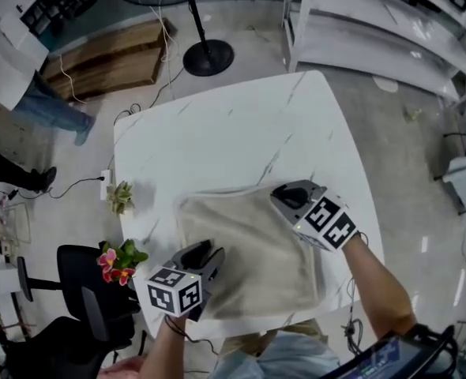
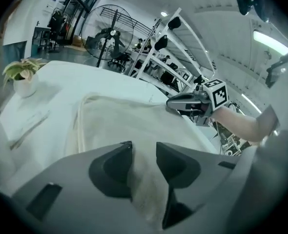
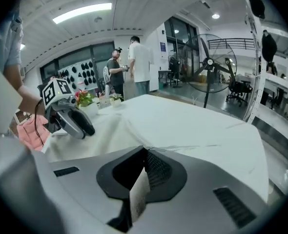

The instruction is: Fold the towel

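Closest to me, the towel [image 1: 249, 251] lies flat on the near half of the table [image 1: 217, 133], one side along the table's front edge. It looks soft and light (a limp cloth with no stiffness of its own). I judge it will sag and drag wherever it is not held, so corners and hems are the places to take it, not the middle.

My left gripper [image 1: 209, 255] slopes forward and down over the towel's left part, just inside its left edge. Its jaws stand apart with cloth showing in the gap between them. I see no pinch there yet, so I count that side as not holding.

Farther out, my right gripper [image 1: 284, 197] sits at the towel's far right corner, tilted down and pointing across toward the left. Its jaws are pressed together on a thin sliver of towel edge, which stands up between the pads in the right gripper view.

Beyond both grippers, the far half of the table is bare white marble.
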`<state>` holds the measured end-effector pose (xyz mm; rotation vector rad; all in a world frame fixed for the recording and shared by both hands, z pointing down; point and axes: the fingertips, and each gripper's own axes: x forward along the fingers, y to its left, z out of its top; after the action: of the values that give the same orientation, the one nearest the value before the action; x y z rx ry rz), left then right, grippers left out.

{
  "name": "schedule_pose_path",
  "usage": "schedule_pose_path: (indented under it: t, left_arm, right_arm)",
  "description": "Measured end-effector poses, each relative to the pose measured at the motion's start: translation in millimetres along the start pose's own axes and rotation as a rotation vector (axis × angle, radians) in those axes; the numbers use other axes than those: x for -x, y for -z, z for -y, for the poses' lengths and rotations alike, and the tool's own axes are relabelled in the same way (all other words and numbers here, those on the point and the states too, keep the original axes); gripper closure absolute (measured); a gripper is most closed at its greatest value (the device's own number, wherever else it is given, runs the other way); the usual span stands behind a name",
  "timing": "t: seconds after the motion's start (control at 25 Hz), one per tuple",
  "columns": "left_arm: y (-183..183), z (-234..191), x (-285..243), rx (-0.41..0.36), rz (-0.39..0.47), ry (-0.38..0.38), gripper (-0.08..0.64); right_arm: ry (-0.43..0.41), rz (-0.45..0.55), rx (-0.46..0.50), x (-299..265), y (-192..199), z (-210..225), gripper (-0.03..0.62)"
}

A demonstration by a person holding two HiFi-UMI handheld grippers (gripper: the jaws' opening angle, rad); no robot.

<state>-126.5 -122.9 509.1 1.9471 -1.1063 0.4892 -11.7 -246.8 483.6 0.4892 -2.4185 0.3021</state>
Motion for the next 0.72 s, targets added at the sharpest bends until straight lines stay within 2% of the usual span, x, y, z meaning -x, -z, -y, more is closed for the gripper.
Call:
schedule_pose_path:
  t: [0.24,0.4,0.52,0.72]
  left_arm:
    - [4,-9,-4,0.023,-0.048,-0.039,0.434]
    - [4,-13,-4,0.037,-0.05,-0.046,0.457]
    - [5,-15,-4,0.043,-0.052,-0.047,0.467]
    - [4,-13,-3,0.045,-0.042,-0.046,0.463]
  right_arm:
    - [0.039,-0.12,0.019,-26,26,33,0.577]
    - [0.039,-0.103,-0.021,-32,25,44,0.577]
    - [0.07,-0.089,-0.048,-35,22,57,0.578]
    - [0.089,-0.068,-0.017,-32,12,59,0.572]
